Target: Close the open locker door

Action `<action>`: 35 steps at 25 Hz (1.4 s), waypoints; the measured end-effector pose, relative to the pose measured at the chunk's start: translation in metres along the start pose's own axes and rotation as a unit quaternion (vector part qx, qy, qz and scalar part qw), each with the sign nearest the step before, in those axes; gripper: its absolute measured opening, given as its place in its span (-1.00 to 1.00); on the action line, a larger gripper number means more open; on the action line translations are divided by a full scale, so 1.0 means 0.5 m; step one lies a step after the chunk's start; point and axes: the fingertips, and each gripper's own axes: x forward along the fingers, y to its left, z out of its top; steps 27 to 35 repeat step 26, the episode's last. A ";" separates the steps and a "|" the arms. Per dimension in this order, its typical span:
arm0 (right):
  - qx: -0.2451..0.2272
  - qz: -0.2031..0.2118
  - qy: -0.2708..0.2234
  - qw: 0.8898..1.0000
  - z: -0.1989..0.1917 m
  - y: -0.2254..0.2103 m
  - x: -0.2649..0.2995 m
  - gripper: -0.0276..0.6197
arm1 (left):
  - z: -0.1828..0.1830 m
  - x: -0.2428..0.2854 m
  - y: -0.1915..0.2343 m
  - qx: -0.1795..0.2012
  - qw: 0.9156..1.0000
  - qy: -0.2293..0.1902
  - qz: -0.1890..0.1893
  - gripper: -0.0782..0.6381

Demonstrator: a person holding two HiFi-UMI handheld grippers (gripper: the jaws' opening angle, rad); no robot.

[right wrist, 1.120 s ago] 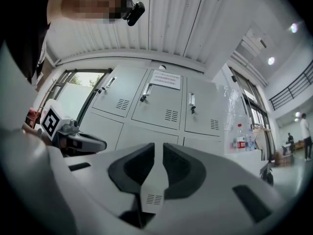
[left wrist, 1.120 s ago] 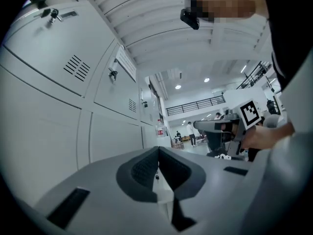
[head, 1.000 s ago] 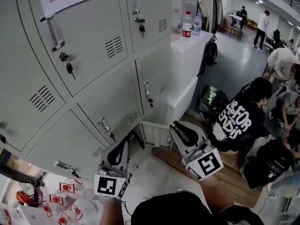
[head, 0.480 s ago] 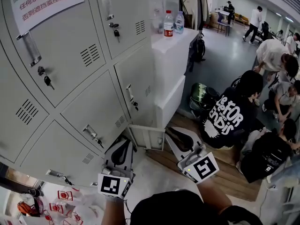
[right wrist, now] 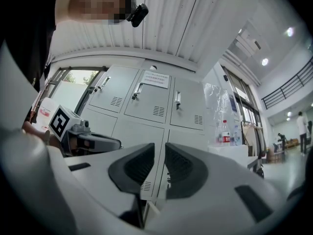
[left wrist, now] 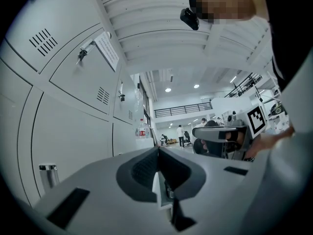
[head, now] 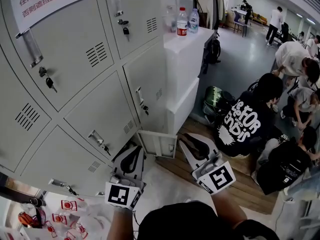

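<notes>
Left gripper view: the jaws of the left gripper [left wrist: 157,150] are seen pressed together at the tips, nothing clamped. Those of the right gripper [right wrist: 160,155] are held a narrow slit apart, empty. The open locker door [head: 157,144] is found between both tips, at 2 o'clock from the left one, low on the grey lockers [head: 90,109].

Hand-held rig in pale grey: the left gripper [head: 135,151] and the right gripper [head: 189,141] each have jaws lined with dark ribbed pads [left wrist: 142,169] and a white cube [head: 120,195] printed with black square markers. The operator wears a black top [head: 185,224] and a small black head camera [left wrist: 190,18].
</notes>
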 end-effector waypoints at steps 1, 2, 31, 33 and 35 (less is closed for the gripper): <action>-0.001 -0.001 0.001 1.000 -0.001 -0.002 0.001 -0.70 | -0.001 0.000 0.003 -0.001 1.000 0.001 0.001 -0.72; -0.002 -0.002 0.001 1.000 -0.002 -0.003 0.002 -0.70 | -0.002 -0.001 0.006 -0.001 1.000 0.001 0.003 -0.72; -0.005 -0.008 0.011 1.000 -0.013 -0.011 -0.002 -0.70 | -0.008 -0.003 0.016 0.002 1.000 0.011 0.006 -0.72; -0.005 -0.008 0.011 1.000 -0.013 -0.011 -0.002 -0.70 | -0.008 -0.003 0.016 0.002 1.000 0.011 0.006 -0.72; -0.005 -0.008 0.011 1.000 -0.013 -0.011 -0.002 -0.70 | -0.008 -0.003 0.016 0.002 1.000 0.011 0.006 -0.72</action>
